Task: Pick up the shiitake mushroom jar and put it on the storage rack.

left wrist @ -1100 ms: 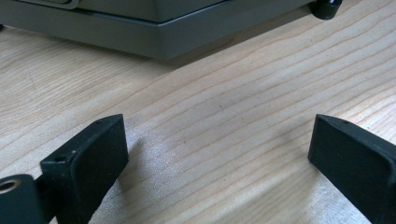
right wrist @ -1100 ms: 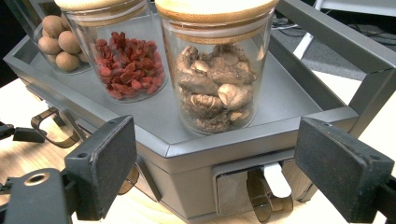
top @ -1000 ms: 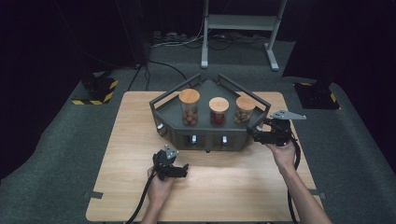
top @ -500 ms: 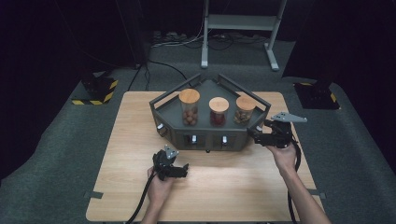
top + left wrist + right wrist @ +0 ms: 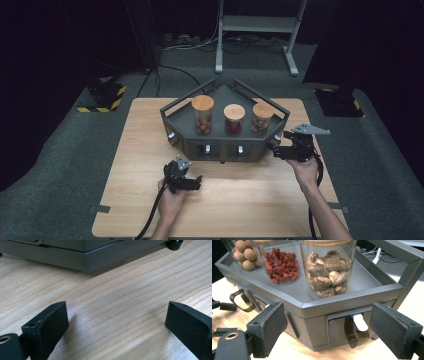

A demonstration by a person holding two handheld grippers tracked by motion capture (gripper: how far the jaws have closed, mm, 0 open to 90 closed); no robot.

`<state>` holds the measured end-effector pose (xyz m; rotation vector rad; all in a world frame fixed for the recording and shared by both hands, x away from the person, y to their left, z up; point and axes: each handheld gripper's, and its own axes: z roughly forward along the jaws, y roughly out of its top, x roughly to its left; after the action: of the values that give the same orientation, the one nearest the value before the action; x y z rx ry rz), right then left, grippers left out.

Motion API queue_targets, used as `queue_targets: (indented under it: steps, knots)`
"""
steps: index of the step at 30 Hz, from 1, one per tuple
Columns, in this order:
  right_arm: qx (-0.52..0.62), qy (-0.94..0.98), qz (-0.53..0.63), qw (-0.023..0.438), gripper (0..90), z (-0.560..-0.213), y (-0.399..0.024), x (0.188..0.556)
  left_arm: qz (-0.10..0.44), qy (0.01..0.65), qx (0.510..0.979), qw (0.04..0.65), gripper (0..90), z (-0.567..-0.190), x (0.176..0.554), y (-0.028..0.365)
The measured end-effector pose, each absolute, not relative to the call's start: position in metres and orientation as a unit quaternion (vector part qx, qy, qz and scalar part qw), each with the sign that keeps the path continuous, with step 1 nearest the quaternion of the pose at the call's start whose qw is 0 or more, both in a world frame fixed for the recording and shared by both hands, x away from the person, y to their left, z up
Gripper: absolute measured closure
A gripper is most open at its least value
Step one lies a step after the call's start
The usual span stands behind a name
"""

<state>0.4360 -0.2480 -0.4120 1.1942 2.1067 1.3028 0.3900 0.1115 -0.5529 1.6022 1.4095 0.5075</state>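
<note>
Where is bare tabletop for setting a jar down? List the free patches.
Free: the table left of the grey tray, and the near strip between the left claw and right claw. Crowded: inside the tray, with three jars in a row, and its right corner by the right claw.

Light wood table, rectangular, grain running w/ the long edges, stands on grey carpet. One thing sits directly on it: a dark grey angular tray unit, approx. centred left-right, set toward the far edge, its pointed back close to that edge. Tray's flat front faces the near edge, w/ broad bare wood in front. Bare strips also at left & right edges. Small black foot under the unit touches the wood. Bits of grey tape at the near left corner & near right corner.
</note>
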Motion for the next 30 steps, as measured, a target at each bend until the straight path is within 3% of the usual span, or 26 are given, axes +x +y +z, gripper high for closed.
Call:
queue_targets:
  steps: [30]
  knots:
    - [0.427, 0.757, 0.457, 0.19, 12.8, -0.433, -0.252, 0.424, 0.206, 0.573, 0.649, 0.457, 4.7, -0.553, 0.39, 0.111]
